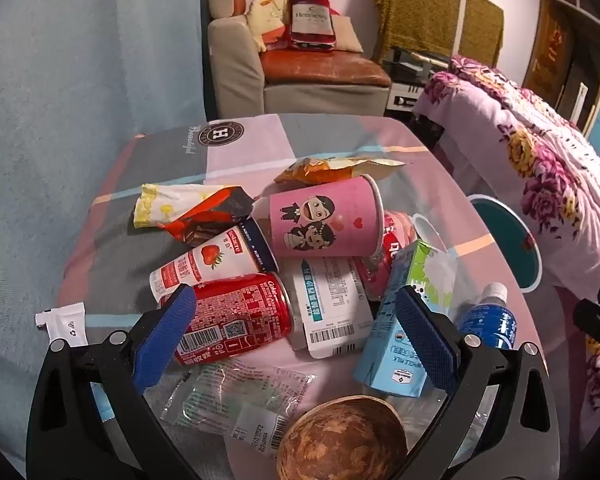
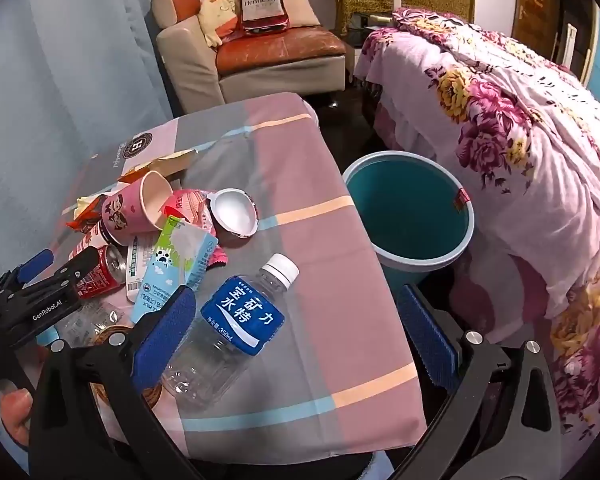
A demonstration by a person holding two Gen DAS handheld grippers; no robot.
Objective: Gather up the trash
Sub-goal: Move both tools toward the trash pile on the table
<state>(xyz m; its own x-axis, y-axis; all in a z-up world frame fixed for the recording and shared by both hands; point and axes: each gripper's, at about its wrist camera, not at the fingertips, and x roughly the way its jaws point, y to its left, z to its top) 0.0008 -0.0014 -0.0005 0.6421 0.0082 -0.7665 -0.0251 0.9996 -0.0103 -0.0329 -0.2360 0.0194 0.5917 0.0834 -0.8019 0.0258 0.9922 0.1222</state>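
- We see a table [image 2: 300,184] under a checked cloth, a sofa and a flowered bed behind it.
- On its left side we count one red can [image 1: 236,316], one pink paper cup [image 1: 324,220], one milk carton [image 1: 400,340] and one water bottle [image 2: 232,328].
- Our left gripper [image 1: 296,332] spreads wide over the can.
- Our right gripper [image 2: 296,340] gapes wide, empty, beside the bottle.
- One teal bin [image 2: 408,216] stands right of the table.

I see a blue curtain [image 1: 80,80] on the left, a beige-and-orange armchair [image 1: 300,68] against the pale wall, and a bed [image 2: 520,152] under a floral cover on the right.
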